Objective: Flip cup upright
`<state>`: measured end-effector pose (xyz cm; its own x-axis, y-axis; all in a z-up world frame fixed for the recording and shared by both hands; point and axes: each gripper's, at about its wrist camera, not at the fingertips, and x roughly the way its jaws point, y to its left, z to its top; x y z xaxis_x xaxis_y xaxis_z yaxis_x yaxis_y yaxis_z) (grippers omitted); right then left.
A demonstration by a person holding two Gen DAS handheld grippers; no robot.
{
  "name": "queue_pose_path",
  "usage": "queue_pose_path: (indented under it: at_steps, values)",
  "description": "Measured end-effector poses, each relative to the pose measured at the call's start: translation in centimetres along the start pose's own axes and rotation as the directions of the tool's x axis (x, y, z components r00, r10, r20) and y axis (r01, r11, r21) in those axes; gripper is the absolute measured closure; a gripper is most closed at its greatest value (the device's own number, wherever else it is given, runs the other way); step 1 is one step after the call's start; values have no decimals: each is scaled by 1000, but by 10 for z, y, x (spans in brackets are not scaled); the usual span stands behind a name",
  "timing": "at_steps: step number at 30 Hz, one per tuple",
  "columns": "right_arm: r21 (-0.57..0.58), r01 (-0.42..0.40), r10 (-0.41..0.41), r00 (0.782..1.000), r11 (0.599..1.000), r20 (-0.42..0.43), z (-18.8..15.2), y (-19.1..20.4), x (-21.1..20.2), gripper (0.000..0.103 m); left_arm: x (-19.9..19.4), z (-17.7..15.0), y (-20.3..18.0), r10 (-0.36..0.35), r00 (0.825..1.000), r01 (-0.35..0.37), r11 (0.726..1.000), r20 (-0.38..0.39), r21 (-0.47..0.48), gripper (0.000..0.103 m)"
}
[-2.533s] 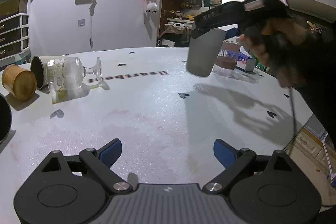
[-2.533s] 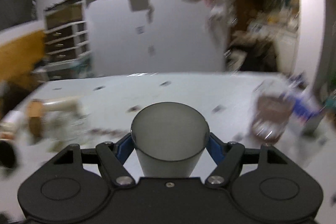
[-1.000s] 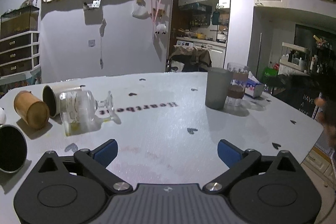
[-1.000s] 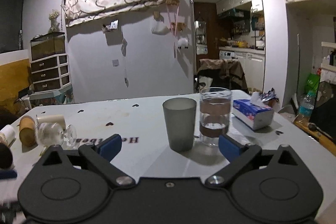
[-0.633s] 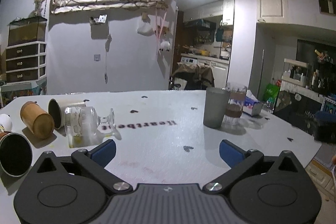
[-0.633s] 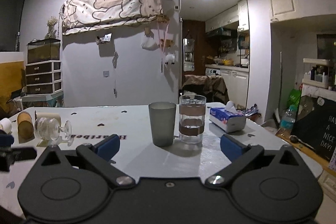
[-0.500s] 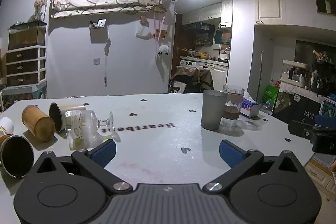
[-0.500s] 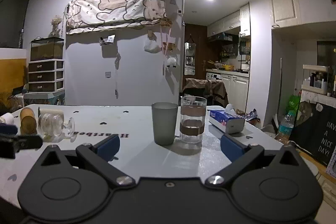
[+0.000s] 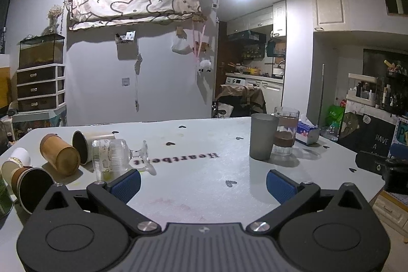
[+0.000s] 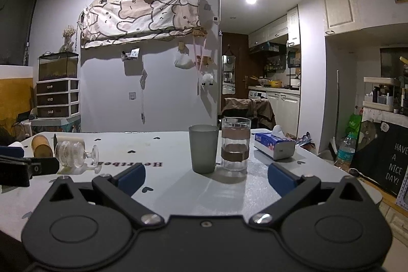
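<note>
Grey cup [image 10: 203, 149]: I see it standing upright on the counter [image 10: 165, 185], mouth up, far side and right of centre, just beside the banded glass [image 10: 235, 146]; I judge this flip done.
Banded glass: upright just right of the grey cup, grouped with it, probably to keep finished pieces apart from the tipped ones.
Right gripper [image 10: 206, 176]: my fingers [image 10: 130, 176] are spread wide with nothing between them, near edge of the counter, well short of the grey cup.
Left gripper [image 9: 203, 182]: fingers [image 9: 125, 182] likewise released and bare, held low at the near edge, facing the tipped group.
Stemmed glass [image 9: 114, 157]: on its side at the left, foot pointing right, nearest of the tipped pieces to my left fingers.
Tipped cups: a brown cup [image 9: 60, 154] and a white cup [image 9: 86, 145] lie on their sides further left; I judge these are next.
Tissue box [image 10: 274, 145]: far right, well clear of the work.
</note>
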<state>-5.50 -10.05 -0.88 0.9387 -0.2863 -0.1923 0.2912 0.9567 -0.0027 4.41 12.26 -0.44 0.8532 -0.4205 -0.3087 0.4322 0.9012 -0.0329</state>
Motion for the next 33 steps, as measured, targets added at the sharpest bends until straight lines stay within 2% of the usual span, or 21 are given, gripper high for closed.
queue_pose_path:
  at_steps: [33]
  values:
    - [-7,-2,2,1000,1000,-8,-1,4,-4,0,-4,1,5,1,1000,-1,1000,-2,-7,0]
